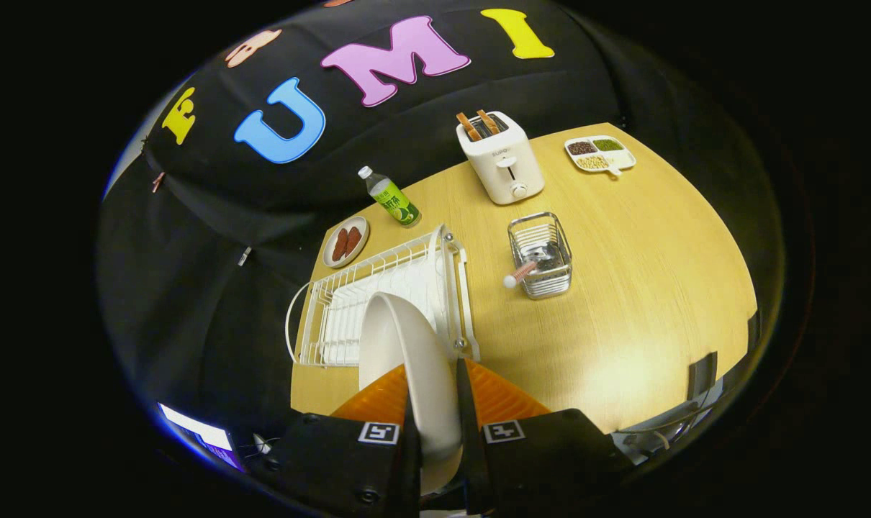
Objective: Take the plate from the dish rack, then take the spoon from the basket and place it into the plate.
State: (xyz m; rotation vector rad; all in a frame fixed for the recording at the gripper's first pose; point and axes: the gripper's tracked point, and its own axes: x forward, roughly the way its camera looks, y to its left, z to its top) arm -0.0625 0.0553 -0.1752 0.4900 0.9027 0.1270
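A white plate [407,352] stands on edge between my fingers, and my gripper [433,403] is shut on its rim. The plate hangs above the near end of the white wire dish rack [349,302], lifted clear of its slots. To the right of the rack stands a small metal wire basket [540,255]. A spoon [520,273] with a pinkish handle and a white round end leans out over the basket's near left side, well beyond my fingers.
On the wooden table [623,302] stand a white toaster [500,158] with two slices of toast, a green bottle [392,198], a small plate of sausages [345,242] and a divided tray of beans [599,155]. The table's edge runs close on the right.
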